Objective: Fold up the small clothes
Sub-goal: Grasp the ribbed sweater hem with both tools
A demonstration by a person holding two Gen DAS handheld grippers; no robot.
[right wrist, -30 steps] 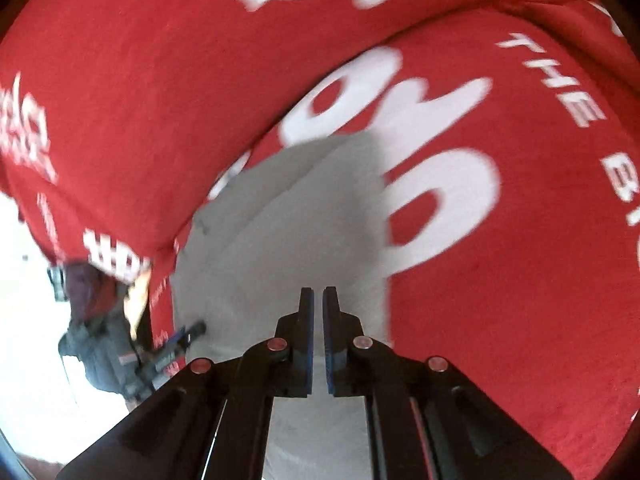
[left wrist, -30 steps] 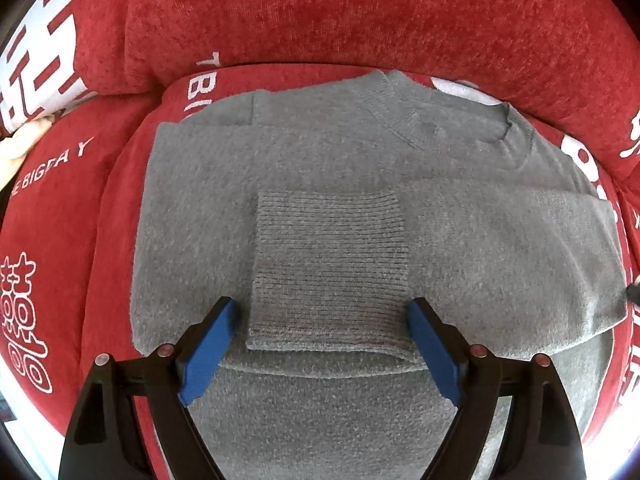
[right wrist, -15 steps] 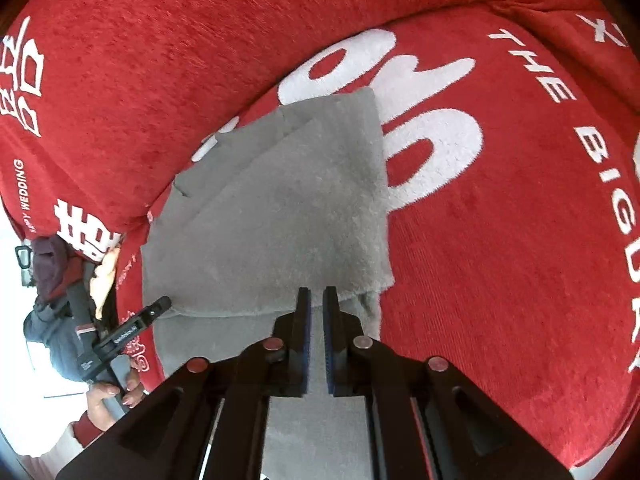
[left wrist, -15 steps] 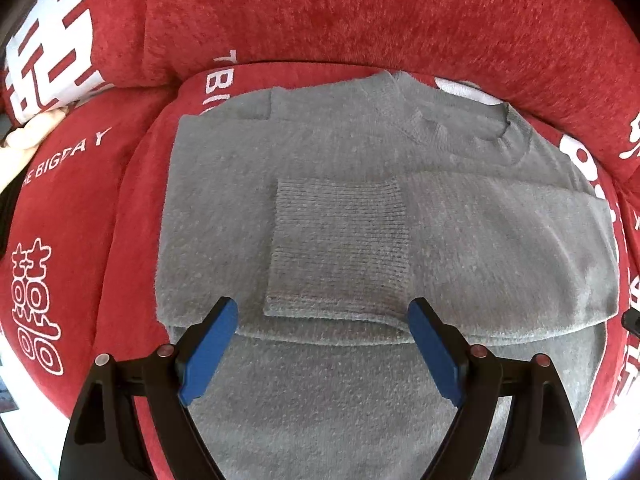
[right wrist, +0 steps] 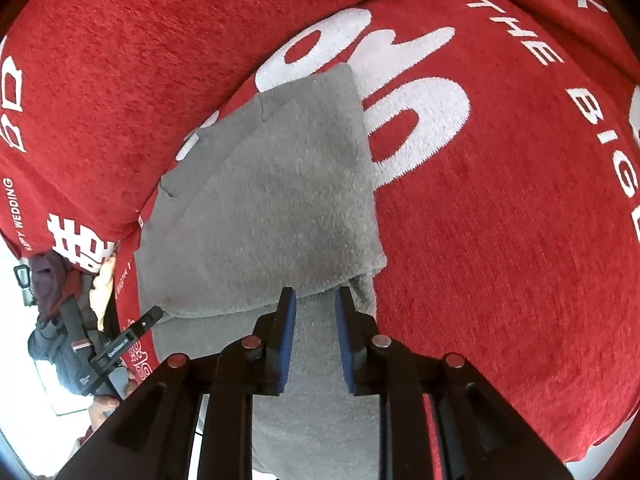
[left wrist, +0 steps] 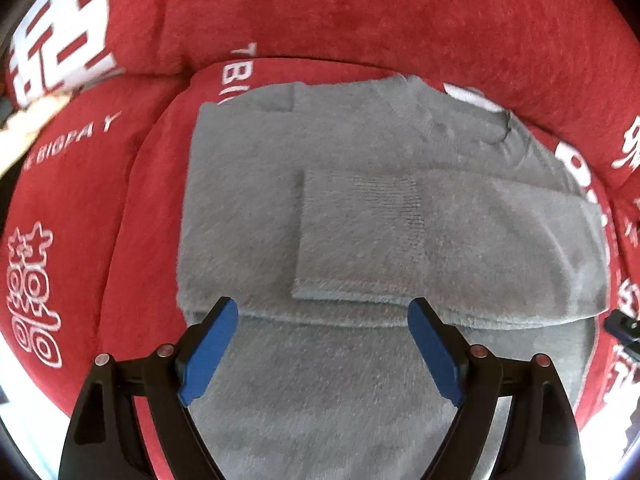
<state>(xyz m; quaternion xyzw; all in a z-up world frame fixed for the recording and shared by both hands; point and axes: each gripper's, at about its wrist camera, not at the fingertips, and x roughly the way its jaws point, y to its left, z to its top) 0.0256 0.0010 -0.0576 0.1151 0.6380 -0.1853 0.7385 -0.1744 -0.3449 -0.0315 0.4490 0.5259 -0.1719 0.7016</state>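
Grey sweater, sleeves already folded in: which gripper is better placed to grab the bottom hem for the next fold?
Probably left. The left gripper is wide open, centred over the sweater. The right gripper is only slightly open, near the side edge.

Red sofa cover [right wrist: 500,220], white print: "THE BIG" on right seat cushion; "HAPPY WEDDING" [right wrist: 14,216] partly legible at far left, beside double-happiness character [left wrist: 34,296]. Left wrist view: "BIGDAY" [left wrist: 74,140], blurred.

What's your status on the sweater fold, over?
Left hand-held gripper open, empty, over the grey sweater. Right hand-held gripper partly open, empty. Sleeve folded across the chest. Nothing in the way.
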